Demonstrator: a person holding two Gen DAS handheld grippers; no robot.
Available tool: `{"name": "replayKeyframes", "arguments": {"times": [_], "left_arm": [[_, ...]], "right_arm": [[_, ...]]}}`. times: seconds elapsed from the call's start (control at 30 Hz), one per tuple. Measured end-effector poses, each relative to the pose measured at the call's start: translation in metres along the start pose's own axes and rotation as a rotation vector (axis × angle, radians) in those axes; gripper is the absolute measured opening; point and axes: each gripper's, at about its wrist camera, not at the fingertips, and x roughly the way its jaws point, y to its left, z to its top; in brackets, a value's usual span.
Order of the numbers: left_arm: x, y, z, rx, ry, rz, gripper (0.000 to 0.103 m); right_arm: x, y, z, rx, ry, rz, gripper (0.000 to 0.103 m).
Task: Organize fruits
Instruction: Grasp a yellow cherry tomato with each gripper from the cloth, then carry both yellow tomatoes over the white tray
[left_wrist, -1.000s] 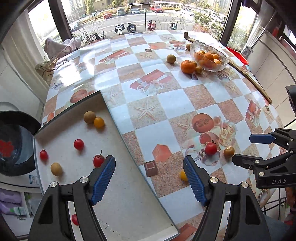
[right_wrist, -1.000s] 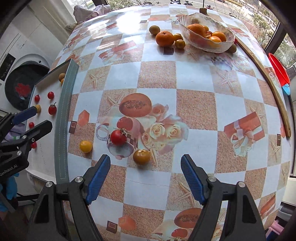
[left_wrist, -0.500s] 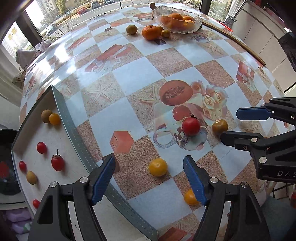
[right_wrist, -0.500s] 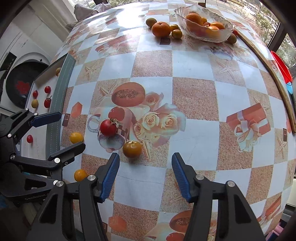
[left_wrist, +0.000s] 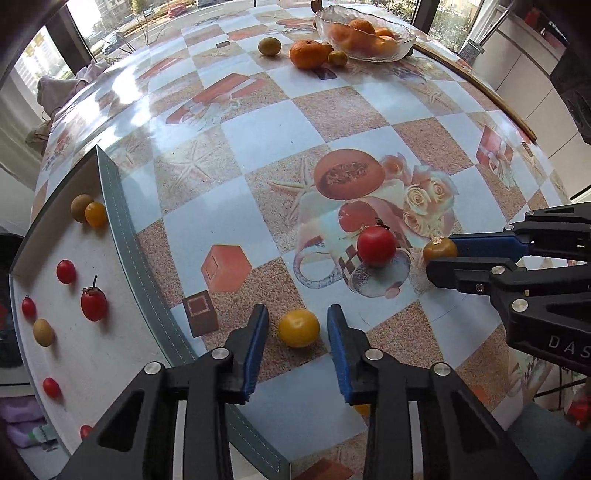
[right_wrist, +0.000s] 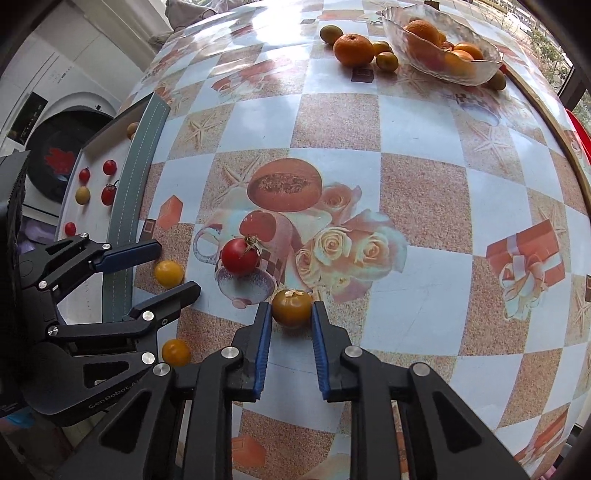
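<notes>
Bracketing a yellow tomato (left_wrist: 298, 328) near the table's front edge, the left gripper (left_wrist: 297, 332) stands apart, not touching it. Right gripper (right_wrist: 291, 317), narrowly parted, flanks a brownish tomato (right_wrist: 291, 307) beside a red tomato (right_wrist: 240, 256).

Round desk (left_wrist: 258, 122) under a checkered printed cover. On it: yellow tomato (left_wrist: 298, 328), red tomato (left_wrist: 376, 245), brownish tomato (right_wrist: 291, 307), second yellow tomato (right_wrist: 176, 352) near the edge. Far side: glass bowl (right_wrist: 476, 75) of oranges, loose orange (right_wrist: 353, 49) and small fruits beside it. White tray (left_wrist: 110, 354) at left edge.
</notes>
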Motion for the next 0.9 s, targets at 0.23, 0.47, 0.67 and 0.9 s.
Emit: {"name": "replayKeyframes", "arguments": {"times": [0.23,0.47,0.67,0.9], "left_arm": [[-0.012,0.014,0.003,-0.093,-0.012,-0.097,0.024],[-0.028,0.029,0.005,-0.15,-0.046,-0.117,0.024],[-0.046,0.045,0.006,-0.182,-0.09,-0.109,0.024],[-0.066,0.066,-0.005,-0.236,-0.134,-0.074,0.024]], "right_arm": [[-0.01,-0.009,-0.001,0.058,-0.012,0.036,0.023],[-0.022,-0.013,0.005,0.088,-0.023,0.053,0.023],[-0.029,-0.007,0.014,0.075,-0.028,0.066,0.023],[-0.029,0.016,0.028,0.016,-0.027,0.085,0.023]]}}
